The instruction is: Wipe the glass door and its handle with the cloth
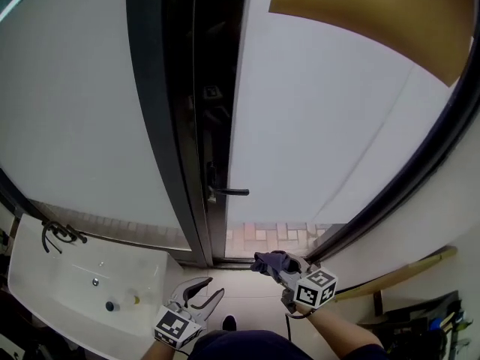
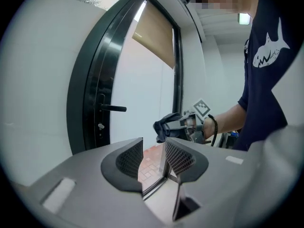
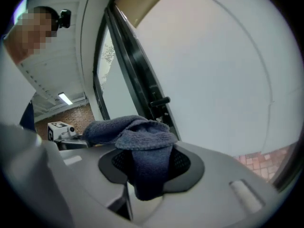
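Your right gripper [image 3: 149, 164] is clamped on the cloth [image 3: 137, 134], which bunches over its fingers; the handle [image 1: 229, 192] sits ahead and slightly left of them, lever horizontal on the glass door [image 1: 322, 126], so that hand looks nearer, while your left gripper [image 2: 153, 158] is open, empty.

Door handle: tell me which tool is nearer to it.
Right. The right tool, shut on the cloth, is below and right of the door handle, forward toward the door. The left tool, open and empty, hangs farther back, nearer the person.
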Available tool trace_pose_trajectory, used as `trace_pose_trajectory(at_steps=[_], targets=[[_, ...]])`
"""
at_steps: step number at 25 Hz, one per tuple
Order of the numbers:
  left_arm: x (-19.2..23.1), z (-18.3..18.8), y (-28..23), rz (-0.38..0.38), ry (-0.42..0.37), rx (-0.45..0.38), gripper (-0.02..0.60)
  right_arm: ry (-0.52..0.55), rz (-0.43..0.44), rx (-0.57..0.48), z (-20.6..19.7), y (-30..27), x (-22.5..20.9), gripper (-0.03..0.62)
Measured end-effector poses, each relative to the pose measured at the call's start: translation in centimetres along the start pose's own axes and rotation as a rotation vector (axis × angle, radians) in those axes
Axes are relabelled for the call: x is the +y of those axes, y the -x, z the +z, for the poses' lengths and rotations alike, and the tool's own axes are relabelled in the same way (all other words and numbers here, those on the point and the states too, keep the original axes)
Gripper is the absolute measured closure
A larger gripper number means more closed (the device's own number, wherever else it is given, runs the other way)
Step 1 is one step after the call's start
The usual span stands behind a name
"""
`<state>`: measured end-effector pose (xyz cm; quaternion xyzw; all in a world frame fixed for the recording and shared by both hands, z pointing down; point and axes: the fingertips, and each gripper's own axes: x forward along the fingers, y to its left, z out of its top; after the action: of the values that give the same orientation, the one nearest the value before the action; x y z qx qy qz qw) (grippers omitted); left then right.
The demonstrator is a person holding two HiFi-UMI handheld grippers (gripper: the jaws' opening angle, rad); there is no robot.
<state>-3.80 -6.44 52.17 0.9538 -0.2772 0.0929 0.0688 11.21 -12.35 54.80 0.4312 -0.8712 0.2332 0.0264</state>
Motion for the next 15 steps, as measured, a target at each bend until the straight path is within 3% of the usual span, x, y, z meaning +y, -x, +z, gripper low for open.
trace_pose_trajectory(at_steps=[6, 15], targets=[[-5.1, 0.7, -1.8, -0.064, -0.036, 0.014, 0.439, 0.15, -0.091, -0.107, -0.4, 9.5, 3.7, 0.448], [-16.8, 2.1, -2.2, -0.151, -0.06, -0.008, 0.439, 0.245, -0.132, -0.215, 0.7, 21.5, 7.7, 0.448]])
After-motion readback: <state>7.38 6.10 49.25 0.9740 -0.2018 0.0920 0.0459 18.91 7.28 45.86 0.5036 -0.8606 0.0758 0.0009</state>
